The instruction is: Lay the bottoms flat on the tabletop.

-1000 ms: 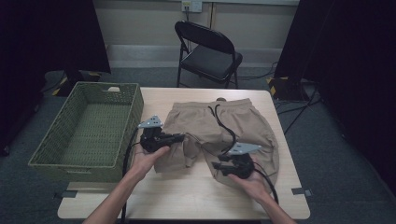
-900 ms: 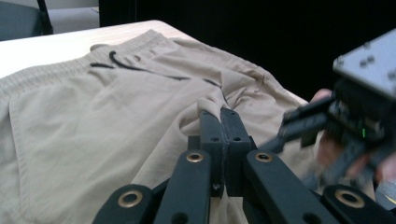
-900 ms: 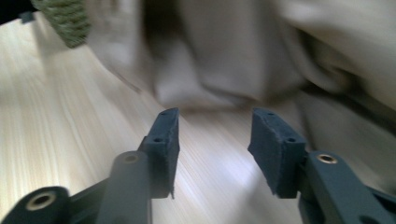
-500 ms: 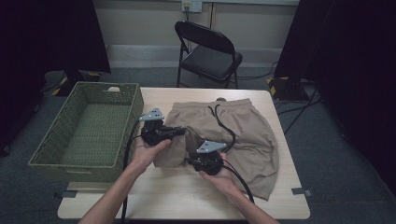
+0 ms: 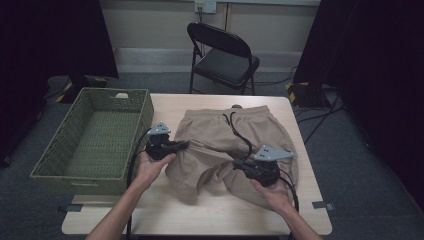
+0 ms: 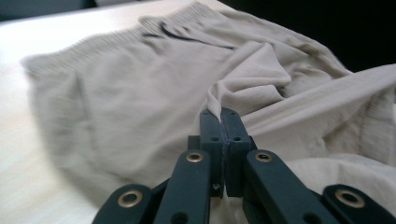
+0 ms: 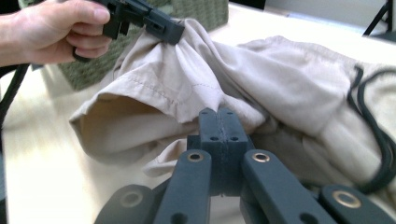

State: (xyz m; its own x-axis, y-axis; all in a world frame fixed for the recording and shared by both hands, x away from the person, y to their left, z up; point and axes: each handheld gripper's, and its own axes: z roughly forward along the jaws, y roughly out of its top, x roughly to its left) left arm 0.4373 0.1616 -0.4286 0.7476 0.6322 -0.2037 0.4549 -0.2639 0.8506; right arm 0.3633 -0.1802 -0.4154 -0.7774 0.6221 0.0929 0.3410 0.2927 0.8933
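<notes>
Your right hand-held gripper (image 5: 239, 163) moved inward, its jaws just closing on the shorts (image 5: 220, 132), left hand-held gripper (image 5: 183, 144) clenched on them; folding had barely begun, basket (image 5: 65, 167) unfilled.

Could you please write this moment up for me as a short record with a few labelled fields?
Work in hand: folding beige shorts on the wooden table
Left gripper: shut on a fold of the shorts
Right gripper: jaws have just been closing; shut at the cloth's edge
Shorts: waistband away from the person, black drawstring loose on top, near leg bunched up
Green wicker basket: at the table's left side, nothing inside
Behind the table: black folding chair
</notes>
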